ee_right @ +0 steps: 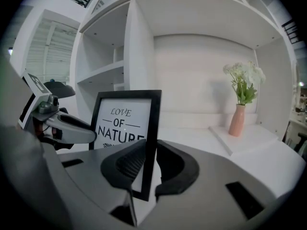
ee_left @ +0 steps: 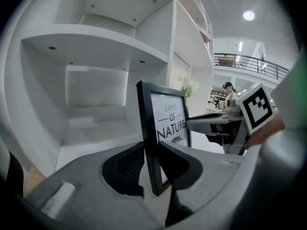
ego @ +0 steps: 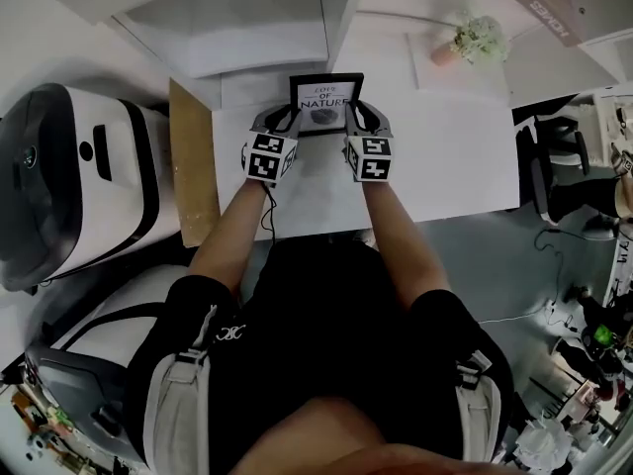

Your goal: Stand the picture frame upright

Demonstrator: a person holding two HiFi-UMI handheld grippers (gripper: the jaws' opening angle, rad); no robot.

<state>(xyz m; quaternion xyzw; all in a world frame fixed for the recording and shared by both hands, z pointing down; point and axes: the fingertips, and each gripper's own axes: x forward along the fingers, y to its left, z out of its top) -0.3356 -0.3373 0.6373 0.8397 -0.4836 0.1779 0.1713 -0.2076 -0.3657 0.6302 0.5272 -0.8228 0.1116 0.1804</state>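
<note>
White desk (ego: 445, 166) under open shelving (ego: 247, 28). Item: picture frame (ego: 325, 103), upright at the desk's back, print toward the person. Held by left gripper (ee_left: 153, 163), clamped on its left edge, and right gripper (ee_right: 150, 166), clamped on its right, presumably against toppling while seated.

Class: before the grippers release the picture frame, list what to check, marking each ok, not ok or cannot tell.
1. Left gripper clamped on the black-rimmed picture frame's left edge: ok.
2. Right gripper clamped on its right edge: ok.
3. Frame upright, print facing the person: ok.
4. Frame's bottom resting on the white tabletop: cannot tell.
5. Pink vase of flowers clear of the frame: ok.
</note>
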